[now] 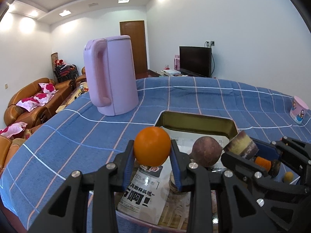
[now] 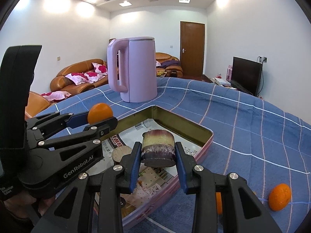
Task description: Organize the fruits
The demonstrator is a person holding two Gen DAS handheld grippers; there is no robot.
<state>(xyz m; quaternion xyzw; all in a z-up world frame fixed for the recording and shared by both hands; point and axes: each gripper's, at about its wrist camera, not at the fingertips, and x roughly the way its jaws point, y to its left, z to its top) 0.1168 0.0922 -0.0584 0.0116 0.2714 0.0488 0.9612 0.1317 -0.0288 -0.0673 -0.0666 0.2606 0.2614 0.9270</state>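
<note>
Left hand-held gripper (image 1: 152, 151): black frame, blue pads, jaws drawn in on a round orange (image 1: 152, 148), pads pressing both its sides, the fruit held above the near end of the tin tray (image 1: 196, 116). Right hand-held gripper (image 2: 157, 151): same make, jaws drawn in on a short cut piece of sugarcane (image 2: 157, 148), purple skin below, pale yellow band above, cut face toward the camera, held over the tray's middle. Tin tray: rectangular, gold inner walls, pink outer side, lined with printed paper (image 1: 143, 192), standing on the tabletop (image 1: 77, 132), which is covered in a blue cloth with white and pink check lines. Inside the tray: one dark reddish-brown round fruit (image 1: 207, 151) between the two grippers in the left wrist view; one flat, pale brown round-faced piece (image 2: 121, 152) on the paper, just left of the right gripper's left finger in the right wrist view; kind cannot be told. Outside the tray, on the cloth to the right: a second orange (image 2: 279, 197), well apart from the tray; another orange fruit partly hidden behind the right gripper's frame. Pink electric kettle (image 1: 112, 75): upright beyond the tray, handle to the left. Pink printed cup (image 1: 299, 109): upside down at the far right edge of the cloth. Background: brown leather sofas with floral cushions, dark television, brown door.
</note>
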